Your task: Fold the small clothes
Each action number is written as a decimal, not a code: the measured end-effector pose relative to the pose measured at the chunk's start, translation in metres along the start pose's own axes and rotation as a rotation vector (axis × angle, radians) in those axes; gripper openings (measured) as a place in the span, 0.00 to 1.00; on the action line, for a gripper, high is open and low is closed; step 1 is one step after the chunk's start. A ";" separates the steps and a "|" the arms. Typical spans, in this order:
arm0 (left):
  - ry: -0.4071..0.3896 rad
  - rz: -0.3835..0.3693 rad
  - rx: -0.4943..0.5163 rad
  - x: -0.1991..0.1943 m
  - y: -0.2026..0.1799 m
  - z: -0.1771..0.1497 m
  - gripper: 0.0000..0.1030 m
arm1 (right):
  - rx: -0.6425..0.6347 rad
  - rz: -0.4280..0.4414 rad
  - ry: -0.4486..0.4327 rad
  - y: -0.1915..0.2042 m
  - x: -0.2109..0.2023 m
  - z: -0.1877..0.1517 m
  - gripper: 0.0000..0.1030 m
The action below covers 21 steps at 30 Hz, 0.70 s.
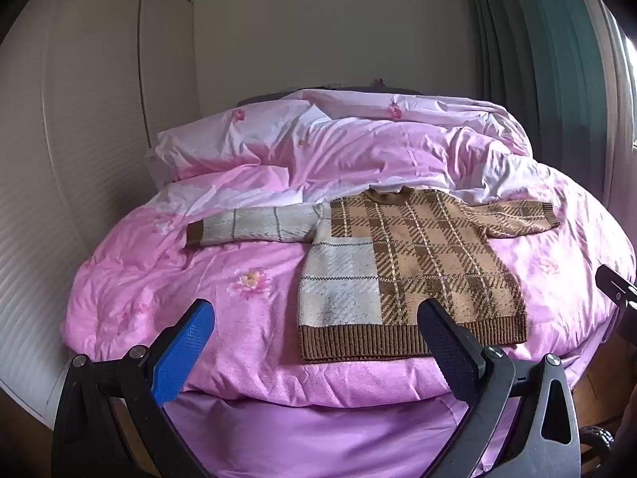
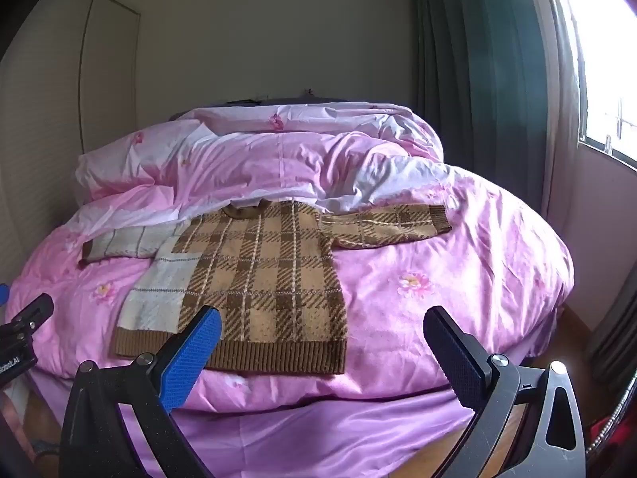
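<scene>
Left wrist view: sweater (image 1: 402,263) lies flat near the bed's (image 1: 247,358) six-o'clock edge, open quilt at nine. Left claw (image 1: 314,316) and right claw (image 2: 322,320) gape wide, empty.

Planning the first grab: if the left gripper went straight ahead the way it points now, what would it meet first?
Probably the sweater's ribbed hem, near its left corner on the pink duvet. The left gripper is open and nothing lies between; depth is uncertain.

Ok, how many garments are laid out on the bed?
1: a brown-and-cream plaid knit sweater lies flat, sleeves spread, on the pink floral duvet. More could be hidden in the rumpled bedding behind.
</scene>
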<state>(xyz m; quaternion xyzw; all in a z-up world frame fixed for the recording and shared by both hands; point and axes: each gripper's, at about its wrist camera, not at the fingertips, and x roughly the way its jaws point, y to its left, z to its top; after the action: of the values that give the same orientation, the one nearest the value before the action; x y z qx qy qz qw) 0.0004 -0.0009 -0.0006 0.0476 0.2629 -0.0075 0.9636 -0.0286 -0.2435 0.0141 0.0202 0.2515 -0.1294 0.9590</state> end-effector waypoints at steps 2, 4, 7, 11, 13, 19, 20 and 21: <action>0.001 0.007 -0.001 0.000 -0.001 0.000 1.00 | 0.003 0.002 0.001 0.000 0.000 0.000 0.99; 0.004 0.019 0.000 0.000 -0.016 0.001 1.00 | 0.003 0.000 0.000 0.000 0.000 0.000 0.99; 0.009 0.009 -0.012 0.001 -0.018 -0.002 1.00 | 0.002 0.001 0.001 0.000 0.001 -0.001 0.99; 0.019 0.006 -0.020 0.002 -0.018 -0.001 1.00 | 0.000 -0.001 -0.005 0.000 -0.001 -0.001 0.99; 0.016 -0.014 -0.047 0.002 0.000 -0.003 1.00 | 0.000 -0.004 -0.009 0.000 -0.001 -0.002 0.99; 0.024 -0.015 -0.052 0.003 -0.002 -0.003 1.00 | -0.001 -0.003 -0.006 -0.004 -0.005 0.006 0.99; 0.026 -0.015 -0.052 0.003 -0.003 -0.004 1.00 | -0.003 -0.005 -0.004 -0.004 -0.005 0.006 0.99; 0.028 -0.015 -0.052 0.004 -0.001 -0.004 1.00 | -0.001 -0.003 -0.005 -0.005 -0.004 0.005 0.99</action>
<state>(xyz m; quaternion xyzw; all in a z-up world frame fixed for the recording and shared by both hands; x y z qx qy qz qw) 0.0020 -0.0020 -0.0058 0.0205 0.2770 -0.0074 0.9606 -0.0312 -0.2475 0.0206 0.0190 0.2491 -0.1308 0.9594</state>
